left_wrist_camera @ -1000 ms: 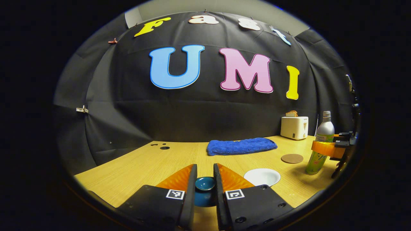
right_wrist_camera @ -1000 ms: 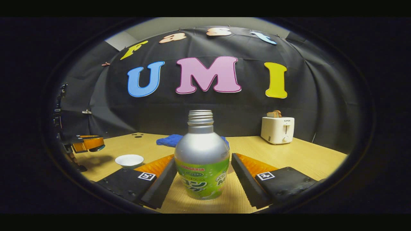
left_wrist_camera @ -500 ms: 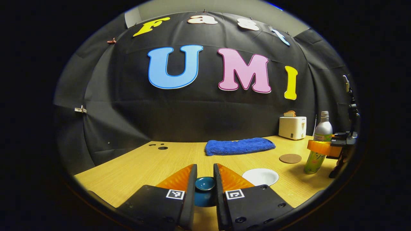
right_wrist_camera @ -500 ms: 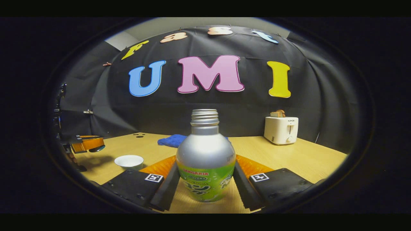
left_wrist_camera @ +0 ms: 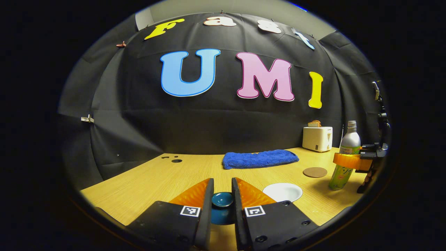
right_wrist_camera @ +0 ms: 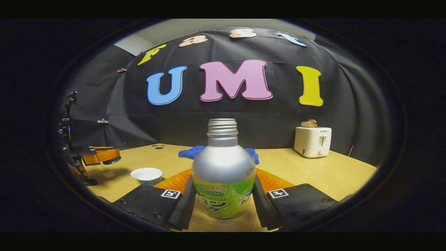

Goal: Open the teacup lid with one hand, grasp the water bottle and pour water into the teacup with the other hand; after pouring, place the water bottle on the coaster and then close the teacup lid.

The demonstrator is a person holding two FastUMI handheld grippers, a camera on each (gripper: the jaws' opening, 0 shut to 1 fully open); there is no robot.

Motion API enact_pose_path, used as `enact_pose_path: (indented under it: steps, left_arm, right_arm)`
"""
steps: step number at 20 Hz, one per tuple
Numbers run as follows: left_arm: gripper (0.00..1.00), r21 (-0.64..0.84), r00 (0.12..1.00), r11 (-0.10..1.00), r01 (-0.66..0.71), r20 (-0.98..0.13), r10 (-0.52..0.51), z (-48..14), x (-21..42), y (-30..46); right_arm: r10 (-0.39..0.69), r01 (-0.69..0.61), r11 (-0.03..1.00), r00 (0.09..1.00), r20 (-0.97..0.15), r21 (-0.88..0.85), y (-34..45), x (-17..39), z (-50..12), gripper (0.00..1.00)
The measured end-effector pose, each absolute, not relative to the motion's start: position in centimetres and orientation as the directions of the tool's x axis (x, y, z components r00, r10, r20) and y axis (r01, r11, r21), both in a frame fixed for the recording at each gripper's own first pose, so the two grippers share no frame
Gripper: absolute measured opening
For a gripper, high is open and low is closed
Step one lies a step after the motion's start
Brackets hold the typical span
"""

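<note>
My left gripper [left_wrist_camera: 222, 184] is shut on the dark blue teacup lid [left_wrist_camera: 222, 200] and holds it left of the open white teacup [left_wrist_camera: 282, 191]. A silver bottle with a green label [right_wrist_camera: 223, 164] stands upright and uncapped, and my right gripper [right_wrist_camera: 223, 176] is shut on its lower body. In the left gripper view the bottle [left_wrist_camera: 345, 153] and the right gripper [left_wrist_camera: 352, 161] show at the far right, just past the round brown coaster [left_wrist_camera: 315, 172]. In the right gripper view the teacup [right_wrist_camera: 146, 175] sits to the left, with the left gripper [right_wrist_camera: 101, 156] beyond it.
A folded blue towel [left_wrist_camera: 260, 158] lies at the back of the wooden table [left_wrist_camera: 156, 181]. A white toaster [right_wrist_camera: 312, 141] with toast in it stands at the back right. Small round holes [left_wrist_camera: 177, 160] mark the table's far left.
The right gripper's fingers have closed from either side of the bottle onto it, and that view has since shifted slightly. The left gripper still holds the lid in the same place.
</note>
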State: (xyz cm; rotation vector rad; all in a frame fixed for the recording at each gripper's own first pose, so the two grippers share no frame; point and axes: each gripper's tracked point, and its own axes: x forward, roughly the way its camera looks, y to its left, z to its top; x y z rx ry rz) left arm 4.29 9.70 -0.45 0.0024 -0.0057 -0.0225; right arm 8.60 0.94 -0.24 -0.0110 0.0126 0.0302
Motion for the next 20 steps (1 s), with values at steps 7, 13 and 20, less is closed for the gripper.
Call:
enact_pose_path:
  steps: [7, 13, 20]
  left_arm:
    - [0.34, 0.003, 1.0, 1.0, -0.007, 0.004, 0.007, -0.5, 4.3, 10.4]
    - [0.32, 0.004, 1.0, 1.0, -0.026, 0.006, 0.026, -0.5, 4.7, 11.7]
    - [0.32, 0.002, 0.996, 0.996, -0.086, 0.003, 0.086, -0.6, 5.4, 15.7]
  right_arm:
    - [0.078, -0.079, 0.952, 0.997, -0.015, -0.294, 2.0, 10.1, 2.1, 0.72]
    - [0.073, -0.067, 0.74, 0.997, -0.019, -0.67, 2.0, 12.9, 3.0, 0.76]
    - [0.127, -0.099, 0.536, 0.991, -0.036, -0.838, 5.3, 14.5, 1.2, 0.75]
